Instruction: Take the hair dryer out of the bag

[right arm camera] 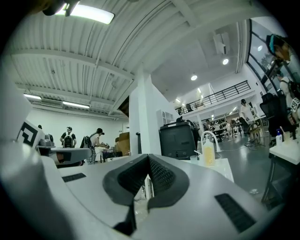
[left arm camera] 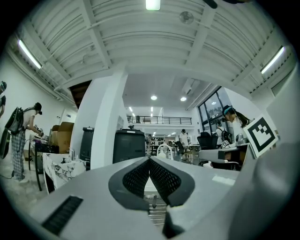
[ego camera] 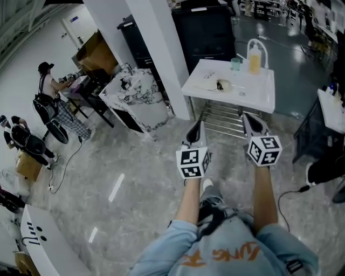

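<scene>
Before a white table (ego camera: 253, 91), the left gripper (ego camera: 195, 135) and right gripper (ego camera: 253, 125) point level, jaws closed and empty.

A big open lab hall: ribbed ceiling (left arm camera: 140, 42), strip light (right arm camera: 89, 12), white worktable (ego camera: 261, 92), mezzanine railing (left arm camera: 161, 120).

We look along our left tool (left arm camera: 150, 161), its dark ribbed jaws pressed together with nothing between them. Beyond it a white pillar (left arm camera: 104, 126) stands beside a black cabinet (left arm camera: 129, 146). At far left a person (left arm camera: 23, 136) wearing a backpack stands near a marble-patterned table (left arm camera: 61, 169). A marker cube (left arm camera: 260, 136) shows at right.
</scene>
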`<state>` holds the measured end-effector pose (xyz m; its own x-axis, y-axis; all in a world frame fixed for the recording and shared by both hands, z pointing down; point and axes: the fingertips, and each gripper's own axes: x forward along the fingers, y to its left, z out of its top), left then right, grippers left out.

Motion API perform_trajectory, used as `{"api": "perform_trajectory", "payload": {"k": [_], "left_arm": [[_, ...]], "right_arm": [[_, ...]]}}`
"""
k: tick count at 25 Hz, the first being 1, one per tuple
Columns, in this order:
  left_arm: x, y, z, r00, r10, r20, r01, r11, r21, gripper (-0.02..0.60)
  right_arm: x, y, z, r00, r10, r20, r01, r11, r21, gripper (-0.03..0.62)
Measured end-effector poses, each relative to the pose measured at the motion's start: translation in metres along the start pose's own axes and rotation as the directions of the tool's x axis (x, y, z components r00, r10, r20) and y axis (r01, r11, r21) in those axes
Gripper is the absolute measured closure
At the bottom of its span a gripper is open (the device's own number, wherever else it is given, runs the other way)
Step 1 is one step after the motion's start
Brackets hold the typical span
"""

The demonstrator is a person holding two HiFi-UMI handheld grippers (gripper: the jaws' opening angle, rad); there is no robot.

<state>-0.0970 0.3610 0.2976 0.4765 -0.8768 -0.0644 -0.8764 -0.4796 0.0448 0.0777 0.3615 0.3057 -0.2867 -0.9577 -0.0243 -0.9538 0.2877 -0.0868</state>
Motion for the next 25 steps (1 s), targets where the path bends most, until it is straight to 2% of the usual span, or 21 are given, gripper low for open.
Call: {"api": "perform_trajectory", "payload": {"k": [4,7,11,17,21,25], "left_arm": [[0.038,0.014,-0.017,1.000,-0.013,-0.008,0.013,0.999,-0.038,0.580],[0.079,0.017,-0.038,0.999,-0.042,-0.024,0.040,0.996,-0.078,0.580],[0.130,0.019,-0.069,0.992,-0.095,-0.086,0.085,0.990,-0.109,0.580],[0.207,0.045,-0.122,0.971,-0.136,-0.198,0.105,0.981,-0.160,0.580],[0.249,0.068,-0.147,0.962,-0.187,-0.197,0.137,0.960,-0.246,0.580],[0.298,0.106,-0.166,0.955,-0.190,-0.226,0.127,0.955,-0.268,0.580]], "right_arm": [[0.022,-0.018,-0.011,1.000,-0.014,-0.026,0.013,1.000,-0.019,0.594],[0.041,-0.055,-0.019,0.997,-0.066,-0.034,0.065,0.998,-0.007,0.594],[0.069,-0.091,-0.036,0.991,-0.122,-0.063,0.124,0.991,0.040,0.594],[0.142,-0.112,-0.087,0.981,-0.106,-0.162,0.123,0.987,0.100,0.594],[0.194,-0.122,-0.115,0.970,-0.093,-0.225,0.122,0.985,0.118,0.594],[0.261,-0.129,-0.131,0.965,-0.070,-0.253,0.106,0.986,0.131,0.594]]}}
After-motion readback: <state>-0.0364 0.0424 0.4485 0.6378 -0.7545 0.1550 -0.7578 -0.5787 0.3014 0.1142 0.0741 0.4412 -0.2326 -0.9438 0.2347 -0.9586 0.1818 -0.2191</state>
